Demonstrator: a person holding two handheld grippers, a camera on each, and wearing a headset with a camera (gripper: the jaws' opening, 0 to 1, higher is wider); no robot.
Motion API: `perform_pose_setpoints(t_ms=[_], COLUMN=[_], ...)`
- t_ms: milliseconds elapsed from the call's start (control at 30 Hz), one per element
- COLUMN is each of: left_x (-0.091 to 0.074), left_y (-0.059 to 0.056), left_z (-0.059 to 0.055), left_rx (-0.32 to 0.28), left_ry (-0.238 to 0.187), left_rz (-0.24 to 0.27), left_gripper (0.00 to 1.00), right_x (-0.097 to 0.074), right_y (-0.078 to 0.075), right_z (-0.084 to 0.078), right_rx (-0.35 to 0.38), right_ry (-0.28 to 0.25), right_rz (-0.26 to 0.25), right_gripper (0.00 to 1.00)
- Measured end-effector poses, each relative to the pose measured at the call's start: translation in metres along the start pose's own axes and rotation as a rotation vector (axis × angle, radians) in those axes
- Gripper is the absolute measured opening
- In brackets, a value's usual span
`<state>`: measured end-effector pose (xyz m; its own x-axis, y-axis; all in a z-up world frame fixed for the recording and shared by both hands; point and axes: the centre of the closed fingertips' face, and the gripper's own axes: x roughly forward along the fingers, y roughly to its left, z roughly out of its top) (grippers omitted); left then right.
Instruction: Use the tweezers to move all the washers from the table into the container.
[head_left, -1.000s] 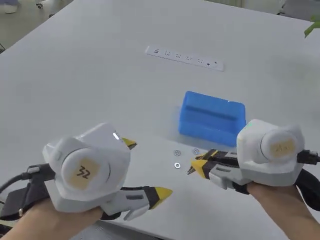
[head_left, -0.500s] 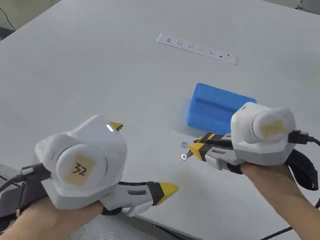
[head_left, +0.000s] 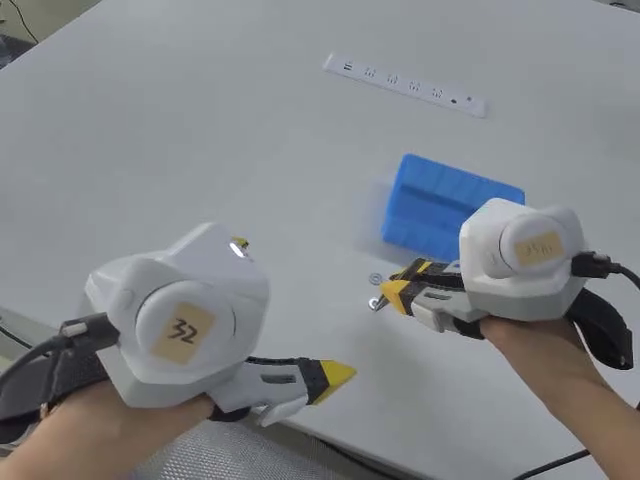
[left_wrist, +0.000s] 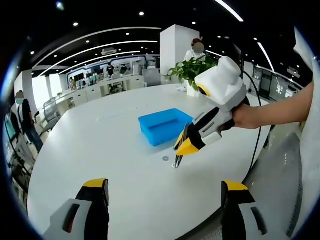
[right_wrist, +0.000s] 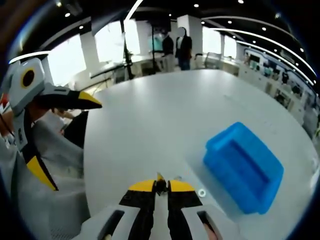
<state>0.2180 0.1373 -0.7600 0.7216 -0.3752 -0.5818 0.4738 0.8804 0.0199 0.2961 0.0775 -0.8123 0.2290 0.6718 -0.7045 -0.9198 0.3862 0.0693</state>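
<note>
- Jaws of the left gripper (left_wrist: 165, 186) stand wide apart with nothing between them. It hovers idle over the near edge of the table (head_left: 180, 150).
- On its round yellow sticker (head_left: 185, 330) a mark like "32" can be read. The similar sticker on the right gripper (head_left: 403, 283) is too small to read.
- The right gripper's jaws are pressed together on the tweezers (left_wrist: 176, 161), which stick out forward and down toward the table.
- The tweezers' tip is at one washer (head_left: 373, 303). I cannot tell if it is already pinched or only touched.
- A second washer (head_left: 376, 279) lies flat just beside it, between the tip and the container (head_left: 450, 200).
- The container, a blue tray, stands open side up just behind the washers. In the left gripper view its inside looks plain blue and I see no washer there — but such small parts could escape the eye.
- My judgement is that the task is not finished and probably near its start. At least two washers must go in, and the step in hand is picking the nearer one.
- Farthest lies a white power strip (head_left: 405, 85). No writing on it can be read.
</note>
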Motion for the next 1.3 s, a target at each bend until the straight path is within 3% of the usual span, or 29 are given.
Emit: perform_pose_setpoints(t_ms=[733, 800, 1000, 1300], left_x=[0.005, 0.006, 0.008, 0.007], left_y=[-0.002, -0.003, -0.003, -0.003], left_z=[-0.006, -0.004, -0.006, -0.005], left_rx=[0.012, 0.006, 0.009, 0.011], left_ry=[-0.002, -0.021, -0.020, -0.014], left_rz=[-0.004, -0.011, -0.015, -0.016], left_gripper=[0.96, 0.96, 0.97, 0.96], right_x=[0.000, -0.004, -0.020, -0.046], right_y=[0.002, 0.003, 0.000, -0.027], right_z=[0.005, 0.010, 0.026, 0.064], right_rx=[-0.059, -0.048, -0.049, -0.063], right_ry=[0.017, 0.001, -0.039, -0.125], right_rz=[-0.025, -0.020, -0.031, -0.100], right_gripper=[0.03, 0.03, 0.03, 0.03])
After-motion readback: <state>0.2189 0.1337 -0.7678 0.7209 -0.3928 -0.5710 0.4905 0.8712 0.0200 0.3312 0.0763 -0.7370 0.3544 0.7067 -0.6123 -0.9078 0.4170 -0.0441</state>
